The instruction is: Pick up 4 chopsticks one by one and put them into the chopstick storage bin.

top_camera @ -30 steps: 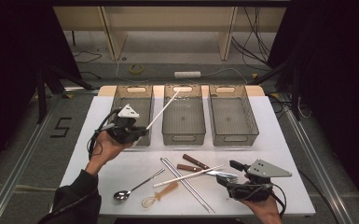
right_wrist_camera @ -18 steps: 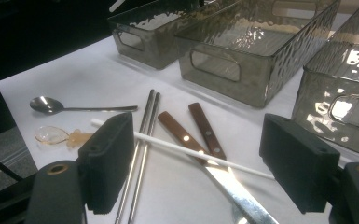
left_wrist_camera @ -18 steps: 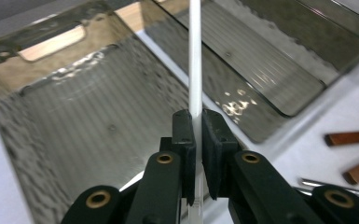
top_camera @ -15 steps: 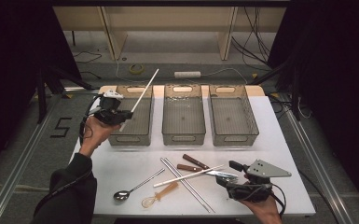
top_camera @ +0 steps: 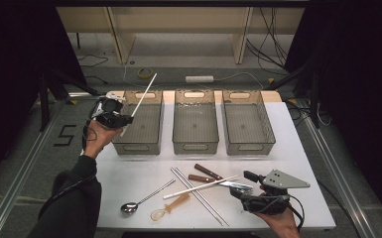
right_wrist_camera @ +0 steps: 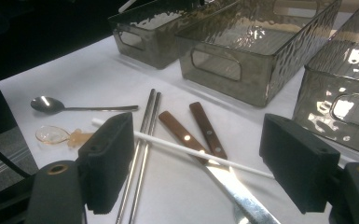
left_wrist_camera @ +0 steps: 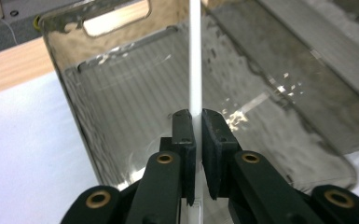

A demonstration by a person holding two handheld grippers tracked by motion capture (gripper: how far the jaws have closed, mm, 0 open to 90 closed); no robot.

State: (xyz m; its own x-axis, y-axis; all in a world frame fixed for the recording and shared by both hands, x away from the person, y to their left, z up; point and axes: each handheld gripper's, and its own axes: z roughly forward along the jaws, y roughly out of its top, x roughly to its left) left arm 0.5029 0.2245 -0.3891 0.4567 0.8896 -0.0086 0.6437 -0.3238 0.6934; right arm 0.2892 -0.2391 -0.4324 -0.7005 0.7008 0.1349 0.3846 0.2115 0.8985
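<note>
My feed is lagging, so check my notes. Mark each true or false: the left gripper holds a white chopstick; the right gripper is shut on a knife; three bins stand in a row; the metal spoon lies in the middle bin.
1. The left gripper holds a white chopstick. True.
2. The right gripper is shut on a knife. False: its fingers stand open, holding nothing.
3. Three bins stand in a row. True.
4. The metal spoon lies in the middle bin. False: it lies on the table.
</note>
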